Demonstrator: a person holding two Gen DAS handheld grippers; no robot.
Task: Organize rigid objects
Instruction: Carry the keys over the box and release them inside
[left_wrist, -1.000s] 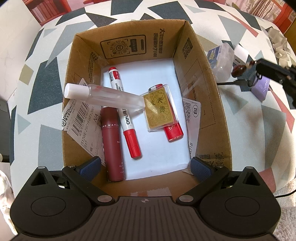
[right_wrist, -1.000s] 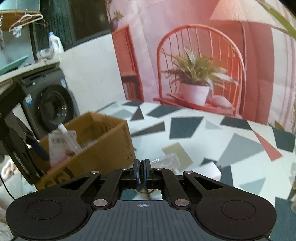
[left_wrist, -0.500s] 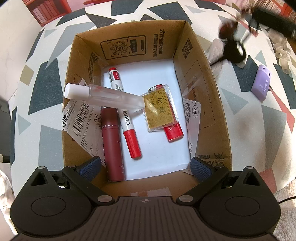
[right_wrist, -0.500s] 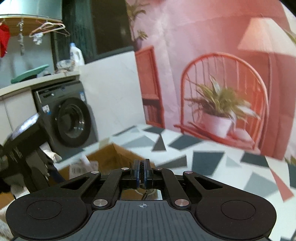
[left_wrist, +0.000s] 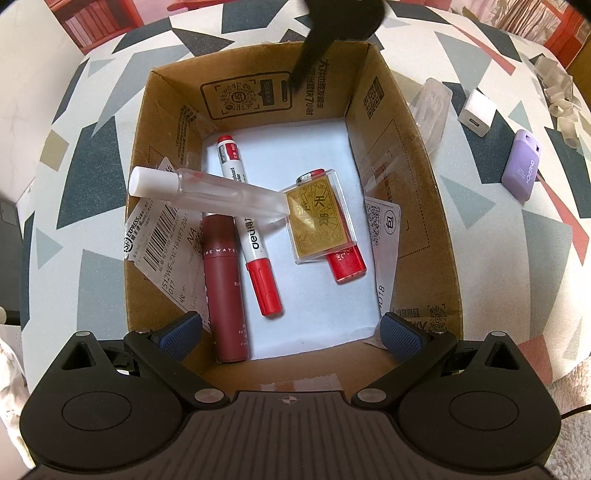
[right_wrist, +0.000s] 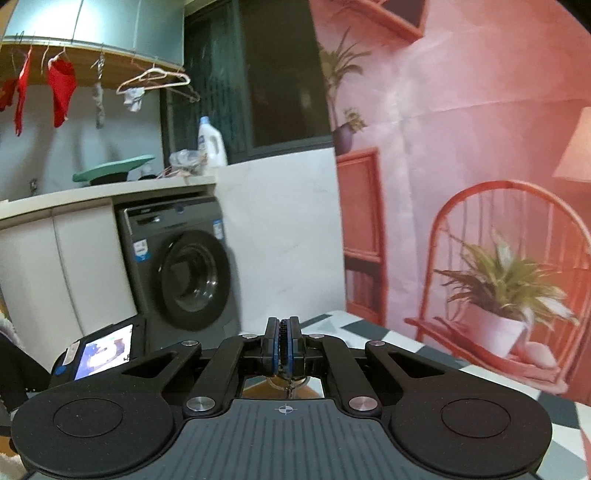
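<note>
The right claw (right_wrist: 283, 349) was clamped shut on a small dangling keyring-like item (right_wrist: 290, 384) hanging just beneath its 2 pads. The left claw (left_wrist: 291, 334) gaped open directly above the cardboard box (left_wrist: 406, 206). A swinging item could snag, miss the box below, or slip early.

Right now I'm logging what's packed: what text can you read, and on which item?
"EXPRESS" and "512WE": shipping label on the cardboard box wall.
"deli": red-capped marker.
"ME WATE": dark red tube.
"天": gold card in the clear case; its other characters are unclear.
Purple case lettering and box print: too small to read.
</note>
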